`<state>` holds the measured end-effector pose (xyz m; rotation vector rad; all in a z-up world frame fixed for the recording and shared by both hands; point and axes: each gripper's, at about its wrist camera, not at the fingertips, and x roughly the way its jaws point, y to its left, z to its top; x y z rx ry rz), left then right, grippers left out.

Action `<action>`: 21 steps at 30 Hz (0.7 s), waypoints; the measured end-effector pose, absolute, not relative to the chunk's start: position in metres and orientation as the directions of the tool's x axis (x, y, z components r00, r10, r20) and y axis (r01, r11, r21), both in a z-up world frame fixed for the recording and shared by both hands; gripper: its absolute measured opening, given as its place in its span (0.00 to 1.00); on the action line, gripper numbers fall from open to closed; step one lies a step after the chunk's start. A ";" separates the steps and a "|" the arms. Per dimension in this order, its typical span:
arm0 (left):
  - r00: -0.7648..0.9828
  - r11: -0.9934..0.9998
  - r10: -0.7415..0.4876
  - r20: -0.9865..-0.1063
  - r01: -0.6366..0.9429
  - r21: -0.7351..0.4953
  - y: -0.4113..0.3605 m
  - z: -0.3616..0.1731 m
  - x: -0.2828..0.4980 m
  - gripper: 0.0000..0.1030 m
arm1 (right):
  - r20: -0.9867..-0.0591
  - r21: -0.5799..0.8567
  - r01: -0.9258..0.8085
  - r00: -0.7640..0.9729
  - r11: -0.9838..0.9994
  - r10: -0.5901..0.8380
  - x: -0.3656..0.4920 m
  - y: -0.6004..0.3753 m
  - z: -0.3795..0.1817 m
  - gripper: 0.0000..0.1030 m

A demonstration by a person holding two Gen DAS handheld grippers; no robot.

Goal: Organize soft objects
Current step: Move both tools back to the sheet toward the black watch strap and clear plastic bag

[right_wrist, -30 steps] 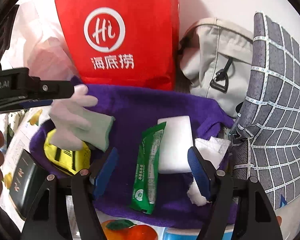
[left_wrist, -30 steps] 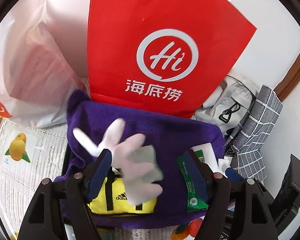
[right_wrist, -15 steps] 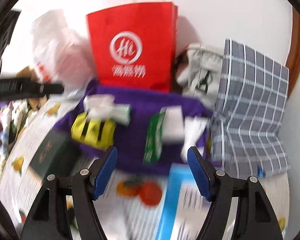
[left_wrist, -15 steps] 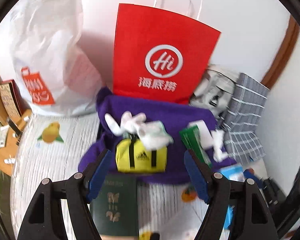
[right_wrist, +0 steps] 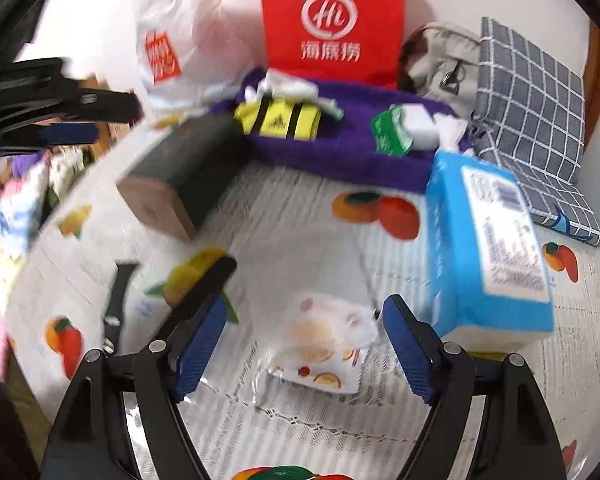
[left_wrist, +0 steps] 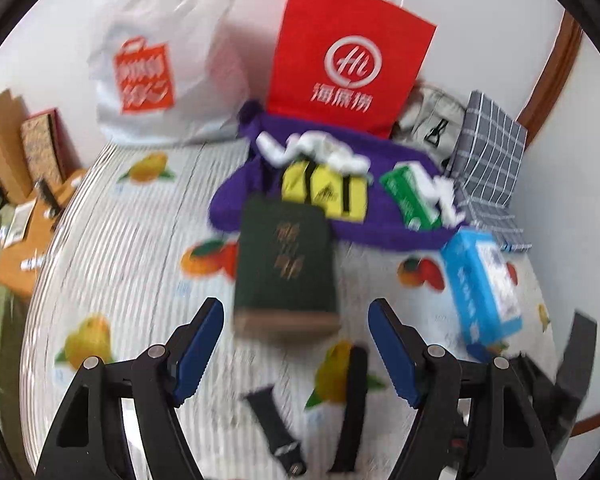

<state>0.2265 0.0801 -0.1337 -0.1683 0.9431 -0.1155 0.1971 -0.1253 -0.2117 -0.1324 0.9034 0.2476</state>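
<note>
Fuzzy purple cloth [left_wrist: 384, 236]; glossy red paper bag [left_wrist: 348, 52]; crinkly white plastic bag [left_wrist: 168, 56].

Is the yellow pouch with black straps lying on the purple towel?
Yes, the yellow pouch with black straps rests on the purple towel, below the red paper bag.

Motion blur and cut-off edges hide much of the scene

Both views are smeared: the white characters on the red paper bag [left_wrist: 350, 56] and the gilt marks on the dark green box [left_wrist: 286, 258] cannot be read, nor the small print on the blue tissue pack [right_wrist: 488, 248]; the white soft things on the purple cloth [left_wrist: 380, 232] blur into shapeless streaks beside the yellow pouch [left_wrist: 326, 192]; the red paper bag's top is cut off in the right wrist view, and the black strap [left_wrist: 276, 424] runs behind the left gripper [left_wrist: 296, 344], whose arms leave the frame below
</note>
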 end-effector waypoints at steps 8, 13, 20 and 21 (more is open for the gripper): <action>0.521 0.978 -0.147 -0.841 -0.049 -0.202 0.098 -0.178 0.177 0.71 | -0.781 -0.054 -0.289 0.608 0.956 0.140 0.196 -0.122 -0.232 0.34; 0.506 0.973 -0.153 -0.849 -0.072 -0.219 0.104 -0.189 0.163 0.71 | -0.734 -0.008 -0.343 0.640 0.939 0.227 0.178 -0.125 -0.210 0.09; 0.480 0.981 -0.105 -0.871 -0.097 -0.171 0.094 -0.202 0.155 0.71 | -0.709 0.065 -0.336 0.647 0.939 0.281 0.161 -0.142 -0.202 0.09; 0.473 0.981 -0.103 -0.875 -0.096 -0.167 0.091 -0.204 0.155 0.71 | -0.703 0.088 -0.335 0.646 0.938 0.297 0.156 -0.147 -0.199 0.09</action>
